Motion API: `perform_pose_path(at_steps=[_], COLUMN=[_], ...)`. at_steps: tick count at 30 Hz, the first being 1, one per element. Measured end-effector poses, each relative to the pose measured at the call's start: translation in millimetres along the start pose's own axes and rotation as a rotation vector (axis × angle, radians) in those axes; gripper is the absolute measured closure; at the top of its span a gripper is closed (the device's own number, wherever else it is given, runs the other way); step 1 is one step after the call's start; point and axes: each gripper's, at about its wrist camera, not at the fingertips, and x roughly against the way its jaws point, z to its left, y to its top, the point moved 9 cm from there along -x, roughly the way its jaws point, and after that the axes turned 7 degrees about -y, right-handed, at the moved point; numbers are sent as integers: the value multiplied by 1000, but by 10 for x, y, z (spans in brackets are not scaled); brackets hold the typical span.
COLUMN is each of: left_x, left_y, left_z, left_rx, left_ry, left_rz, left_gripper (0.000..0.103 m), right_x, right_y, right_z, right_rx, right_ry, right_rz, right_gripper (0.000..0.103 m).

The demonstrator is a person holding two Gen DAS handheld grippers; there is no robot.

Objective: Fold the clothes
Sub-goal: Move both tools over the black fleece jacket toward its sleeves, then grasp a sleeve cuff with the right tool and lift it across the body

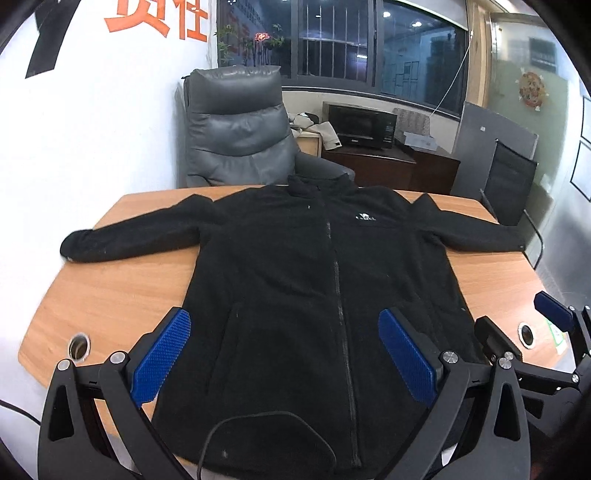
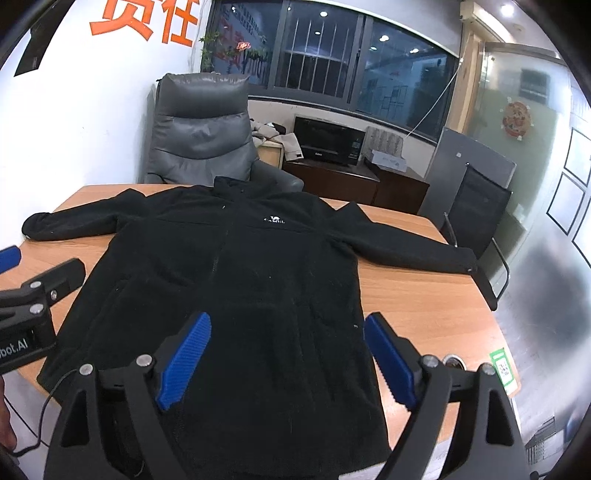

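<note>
Spanning wood desk: black jacket; grey chair behind, prob. office.

The jacket lies flat on the table, an armchair behind it.

Setting: office room. Evidence: wooden desk with round cable grommets; grey padded executive chair behind it; black mesh visitor chair; dark sideboard; large orange wall lettering; framed notices beside a frosted glass door.
</note>
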Motion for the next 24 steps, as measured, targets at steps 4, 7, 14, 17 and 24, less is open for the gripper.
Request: perform_pose_path(at_steps=[4, 7, 14, 17, 24], left_x=[-497, -1005, -2123, -2408, -2549], left_y=[149, 249, 624, 867, 1298], left_z=[-31, -82, -258, -426, -832], left_rx=[-2, -9, -45, -56, -118], left_ry=[-11, -14, -44, -75, -119], left_rz=[44, 94, 199, 217, 271], left_gripper=[0, 0, 0, 0, 0], right_x=[-404, -864, -1729, -1775, -1870], right_y=[151, 225, 600, 862, 1475], right_z=[20, 46, -112, -398, -1067], right_rx=[5, 5, -55, -54, -53], right_ry=[7, 16, 68, 58, 35], right_rz=[31, 73, 127, 68, -72], right_gripper=[14, 14, 14, 14, 14])
